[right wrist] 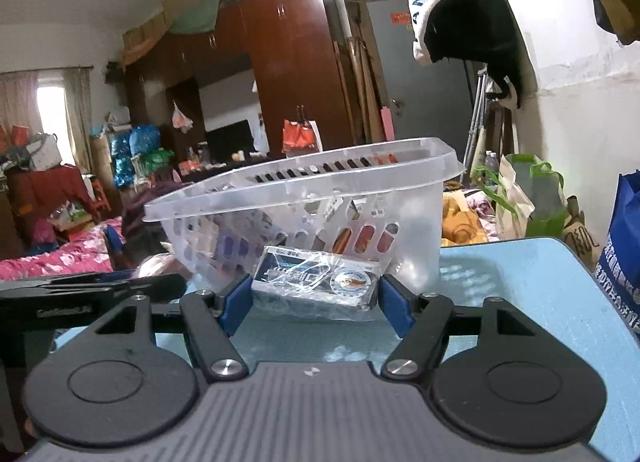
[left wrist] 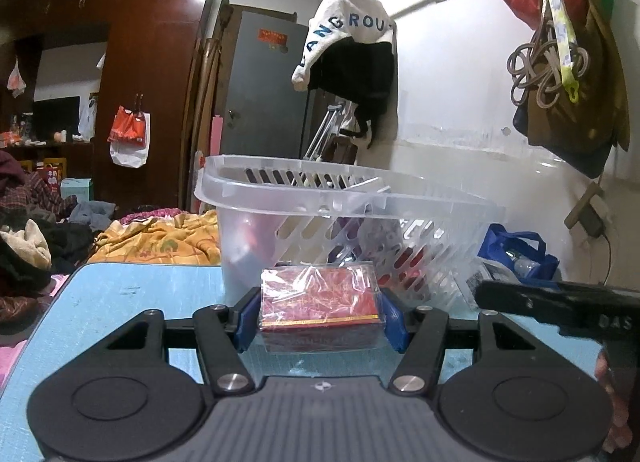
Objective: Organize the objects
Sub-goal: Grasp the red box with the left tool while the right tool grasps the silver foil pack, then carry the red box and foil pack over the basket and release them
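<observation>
The left gripper (left wrist: 320, 316) is clamping a red box (left wrist: 319, 308); the right gripper (right wrist: 316, 298) is gripping a blue-white pack (right wrist: 316, 282); the clear basket (left wrist: 288, 197) is sitting just beyond both fingertips.

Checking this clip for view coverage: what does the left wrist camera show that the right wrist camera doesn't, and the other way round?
Left wrist only: the left gripper shut on a red cellophane-wrapped box, plus grey cords on a hanging bag.

Right wrist only: the right gripper around a blue-and-white wrapped box, and a curtained window.

Both: the clear slotted plastic basket, light blue table, wooden wardrobe and grey door.
</observation>
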The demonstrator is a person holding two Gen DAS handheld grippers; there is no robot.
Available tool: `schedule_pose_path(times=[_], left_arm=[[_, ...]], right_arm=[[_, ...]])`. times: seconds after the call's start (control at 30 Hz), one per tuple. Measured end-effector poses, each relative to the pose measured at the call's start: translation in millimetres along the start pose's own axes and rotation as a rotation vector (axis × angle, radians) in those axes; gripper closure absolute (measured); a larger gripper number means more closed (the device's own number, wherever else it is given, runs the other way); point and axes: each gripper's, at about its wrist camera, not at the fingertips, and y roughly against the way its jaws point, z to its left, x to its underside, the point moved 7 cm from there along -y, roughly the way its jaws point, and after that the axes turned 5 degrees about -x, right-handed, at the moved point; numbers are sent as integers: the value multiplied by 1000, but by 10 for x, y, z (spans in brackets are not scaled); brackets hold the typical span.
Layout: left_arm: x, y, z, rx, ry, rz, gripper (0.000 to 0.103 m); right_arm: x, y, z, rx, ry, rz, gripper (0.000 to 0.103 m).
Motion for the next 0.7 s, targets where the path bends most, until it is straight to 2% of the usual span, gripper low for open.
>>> schedule_pose_path(times=[0.17, 0.37, 0.5, 0.6, 0.7], left_arm=[[-2, 18, 21, -2, 5, -7, 39], [-9, 65, 37, 0, 15, -34, 39], [-90, 305, 36, 34, 35, -140, 39], [-263, 496, 1, 73, 42, -183, 39], [-726, 464, -76, 88, 26, -182, 39]], right_arm=[[15, 35, 135, 10, 59, -18, 32], [9, 46, 155, 5, 69, -44, 32], [3, 182, 244, 12, 122, -99, 32], [-134, 398, 298, -26, 105, -151, 32], [-554, 438, 342, -38, 120, -165, 32]])
